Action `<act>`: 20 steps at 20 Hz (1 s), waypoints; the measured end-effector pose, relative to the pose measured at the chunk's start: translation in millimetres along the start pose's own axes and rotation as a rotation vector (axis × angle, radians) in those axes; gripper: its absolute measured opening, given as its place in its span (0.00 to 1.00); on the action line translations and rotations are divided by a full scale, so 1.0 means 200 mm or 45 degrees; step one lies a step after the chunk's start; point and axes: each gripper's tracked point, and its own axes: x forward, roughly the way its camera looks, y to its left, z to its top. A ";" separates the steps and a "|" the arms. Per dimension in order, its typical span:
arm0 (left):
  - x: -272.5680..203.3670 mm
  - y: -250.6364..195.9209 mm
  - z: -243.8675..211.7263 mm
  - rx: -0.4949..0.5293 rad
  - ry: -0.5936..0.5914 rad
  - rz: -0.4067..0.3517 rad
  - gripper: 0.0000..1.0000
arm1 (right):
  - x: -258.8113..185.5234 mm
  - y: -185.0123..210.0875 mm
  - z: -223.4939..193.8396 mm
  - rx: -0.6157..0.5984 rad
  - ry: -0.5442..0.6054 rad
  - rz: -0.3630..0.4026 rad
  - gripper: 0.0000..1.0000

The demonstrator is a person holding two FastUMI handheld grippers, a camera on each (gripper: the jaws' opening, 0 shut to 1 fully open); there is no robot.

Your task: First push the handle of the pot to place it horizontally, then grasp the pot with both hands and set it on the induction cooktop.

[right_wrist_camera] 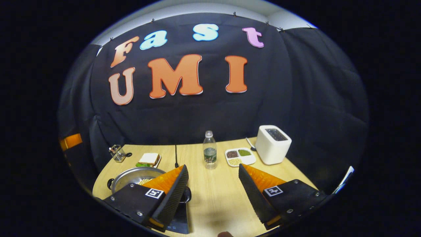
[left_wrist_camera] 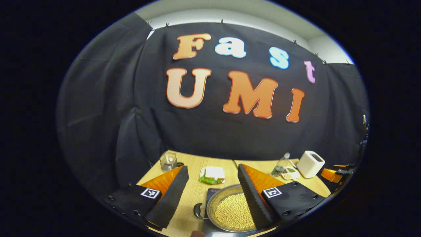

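Surface [right_wrist_camera: 213,197]: pale wood, two boards butted together, backed by black cloth wall.

Induction cooktop [right_wrist_camera: 179,220]: dark slab at the near left of the surface, one corner seen in the right gripper view, its edge showing under the pot in the left gripper view.

Pot [left_wrist_camera: 230,210]: round metal pan filled with pale beans, sitting on the cooktop; a dark loop handle [left_wrist_camera: 198,210] juts from its side, lying level.

Left gripper [left_wrist_camera: 213,197]: jaws spread wide, holding nothing, hovering over the pot's near side with one finger above the beans.

Right gripper [right_wrist_camera: 213,194]: jaws equally wide, empty, over bare wood just right of the pot.

Toaster [right_wrist_camera: 273,144]: white box at the far right.

Water bottle [right_wrist_camera: 209,149]: clear, upright, far centre.

Divided dish [right_wrist_camera: 240,156]: white, three portions of grains, between bottle and toaster.

Sandwich [right_wrist_camera: 149,159]: on a small plate behind the pot.

Glass cup [left_wrist_camera: 168,161]: clear, far left corner.
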 end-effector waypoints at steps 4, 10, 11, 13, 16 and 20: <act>-0.26 0.07 0.46 0.073 -0.259 0.042 0.96 | -0.26 -0.13 0.30 -0.014 -0.178 0.021 0.95; -0.74 0.32 0.85 0.054 -0.453 0.151 0.99 | -0.55 -0.28 0.54 -0.059 -0.361 -0.001 0.95; -0.80 0.36 0.89 0.062 -0.480 0.170 0.98 | -0.58 -0.30 0.55 -0.059 -0.369 0.002 0.95; -0.85 0.37 0.91 0.066 -0.492 0.181 0.99 | -0.60 -0.32 0.56 -0.053 -0.379 0.004 0.95; -0.87 0.34 0.89 0.063 -0.480 0.171 0.98 | -0.61 -0.32 0.53 -0.049 -0.375 0.017 0.95; -0.89 0.36 0.86 0.078 -0.480 0.190 0.98 | -0.63 -0.28 0.48 -0.041 -0.352 0.059 0.95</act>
